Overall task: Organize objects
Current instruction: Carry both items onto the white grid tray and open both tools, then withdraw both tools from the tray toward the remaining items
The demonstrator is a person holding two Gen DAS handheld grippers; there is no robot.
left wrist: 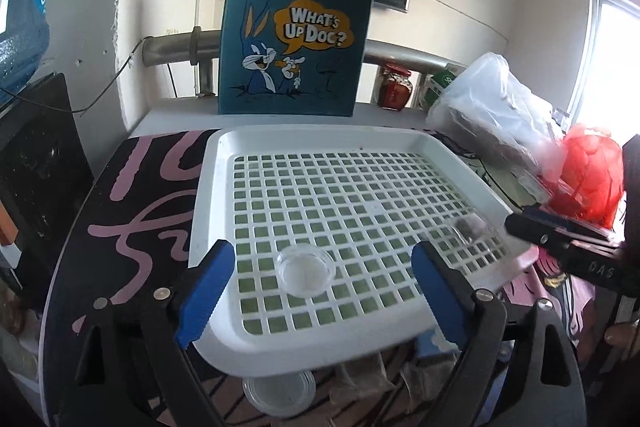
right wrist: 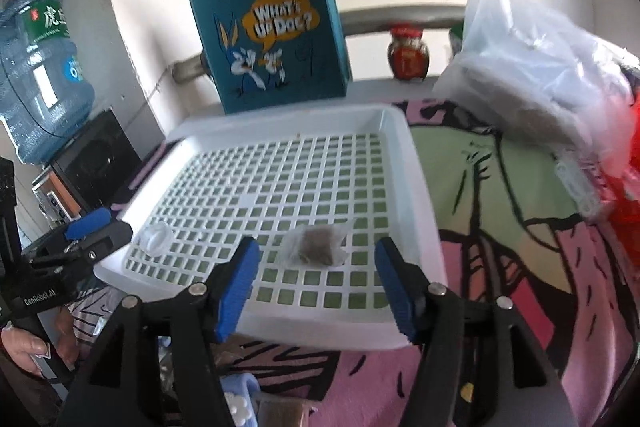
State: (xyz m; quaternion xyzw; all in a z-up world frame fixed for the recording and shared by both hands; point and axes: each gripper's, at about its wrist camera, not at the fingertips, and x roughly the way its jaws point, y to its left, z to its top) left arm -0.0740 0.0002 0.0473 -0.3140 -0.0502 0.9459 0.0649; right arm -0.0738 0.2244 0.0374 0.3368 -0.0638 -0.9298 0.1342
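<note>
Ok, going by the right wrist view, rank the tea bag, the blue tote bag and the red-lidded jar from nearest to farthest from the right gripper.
1. Tea bag: lying on the white tray, just ahead of the open right gripper, untouched.
2. Blue tote bag: standing behind the tray's far edge, left of centre.
3. Red-lidded jar: on the ledge at the back, to the right.

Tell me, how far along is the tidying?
Two things already lie in the white plastic grid tray: a small clear round dish and a clear packet of brown bits. Both the left gripper and right gripper stand open and hold nothing. Another clear dish waits below the tray.
</note>
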